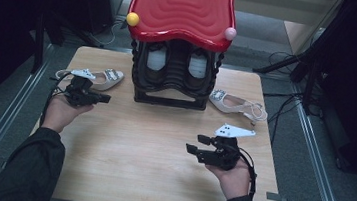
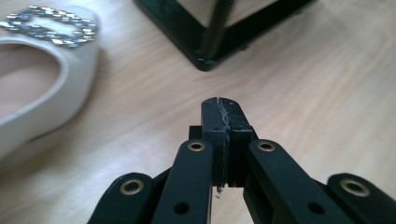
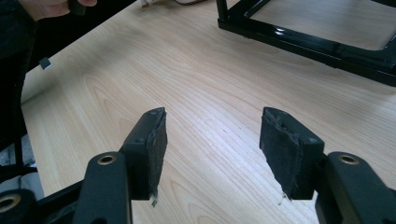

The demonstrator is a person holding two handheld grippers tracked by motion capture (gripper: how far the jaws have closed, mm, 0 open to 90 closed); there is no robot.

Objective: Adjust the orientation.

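Wooden table (image 1: pixel 152 143) w/ black rack (image 1: pixel 173 77) at back. L gripper (image 2: pixel 223 109) jaws shut, empty, just beside white shoe (image 2: pixel 44 88) left of rack. R gripper (image 3: pixel 212 149) jaws apart, empty, in front of rack.

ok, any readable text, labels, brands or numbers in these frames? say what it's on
None readable.
Red-roofed shoe rack: no lettering, only a wavy relief.
Two white insoles inside the rack: any print too small to tell.
Left white shoe and right white shoe: rhinestone buckles, no visible brand.
Left gripper and right gripper: plain black, no markings.
Wooden table: bare grain.
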